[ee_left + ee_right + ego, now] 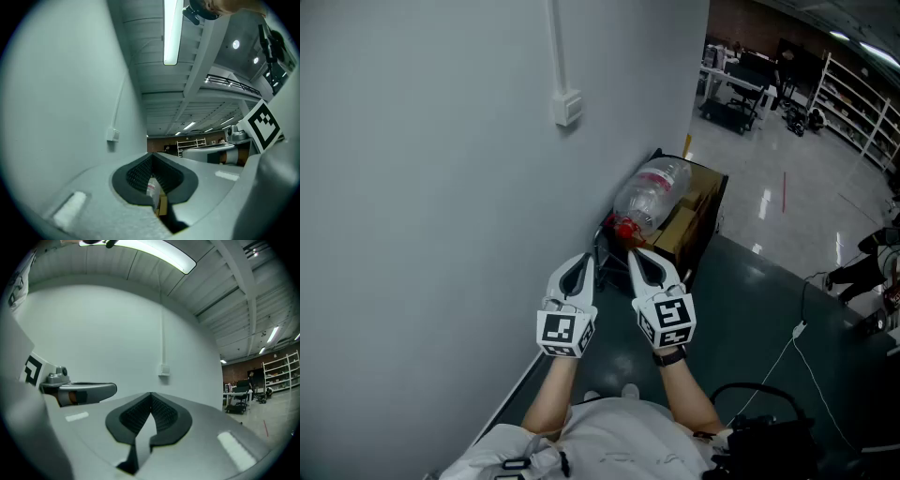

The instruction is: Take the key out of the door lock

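The left gripper [582, 262] and right gripper [636, 258] are held side by side, jaws together, beside a grey wall [422, 187] — beyond, a clear bottle [652, 194] is laid on a cardboard box [701, 202].

Floor [750, 300]: a brown cardboard box [701, 208] stands on it against the wall [441, 187]; a white cable [784, 356] trails across its dark surface.

Wall [441, 187] leftward, cardboard box [700, 204] ahead
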`<state>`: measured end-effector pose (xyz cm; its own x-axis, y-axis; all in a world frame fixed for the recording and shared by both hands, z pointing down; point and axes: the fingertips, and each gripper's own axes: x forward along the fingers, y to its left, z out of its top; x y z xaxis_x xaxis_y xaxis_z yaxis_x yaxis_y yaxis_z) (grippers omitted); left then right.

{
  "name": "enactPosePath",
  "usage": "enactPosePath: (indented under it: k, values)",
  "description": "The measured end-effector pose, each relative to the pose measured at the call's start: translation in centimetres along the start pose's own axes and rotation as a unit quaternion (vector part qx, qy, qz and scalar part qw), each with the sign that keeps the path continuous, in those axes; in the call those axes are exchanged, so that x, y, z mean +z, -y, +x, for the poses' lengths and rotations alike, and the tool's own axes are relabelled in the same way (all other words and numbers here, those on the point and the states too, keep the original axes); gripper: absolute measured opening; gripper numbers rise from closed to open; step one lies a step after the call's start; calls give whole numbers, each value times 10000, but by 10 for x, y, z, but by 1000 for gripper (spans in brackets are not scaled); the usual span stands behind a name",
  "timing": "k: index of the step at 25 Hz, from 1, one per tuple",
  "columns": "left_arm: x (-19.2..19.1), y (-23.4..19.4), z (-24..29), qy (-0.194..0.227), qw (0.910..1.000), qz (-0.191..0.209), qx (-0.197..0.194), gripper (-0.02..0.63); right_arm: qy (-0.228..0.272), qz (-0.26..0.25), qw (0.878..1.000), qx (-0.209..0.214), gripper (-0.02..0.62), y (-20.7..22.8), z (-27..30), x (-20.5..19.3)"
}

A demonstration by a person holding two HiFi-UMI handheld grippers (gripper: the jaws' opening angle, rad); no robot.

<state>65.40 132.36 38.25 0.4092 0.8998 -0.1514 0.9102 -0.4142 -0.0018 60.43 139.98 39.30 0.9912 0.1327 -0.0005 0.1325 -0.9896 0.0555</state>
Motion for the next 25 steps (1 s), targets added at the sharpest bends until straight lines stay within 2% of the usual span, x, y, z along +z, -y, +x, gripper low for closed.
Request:
enactPosePath:
  k: [9,13,15,19,22,25]
  values:
    - [-18,13,12,-351,9981,-182,-475,0,-346,116,9990,-254,3,11,0,-18]
    - [-21,1,7,-364,9977,-268,-504,0,-976,708,9925,192,5,-8,16,-43]
    - [-20,-13,-2,-356,9986,-157,-357,0,-1065,750,9909,339,4,-24,26,-48]
    - [-20,-57,-27,-348,9982,458,193,0,-973,510,9913,719,4,-65,56,-45]
    - [-14,-102,-59,-355,9946,570,788,0,-637,179,9915,1117,5,-109,79,-28]
    - [-7,-143,-105,-363,9872,562,1448,0,-192,-88,9893,1445,3,-157,87,-8]
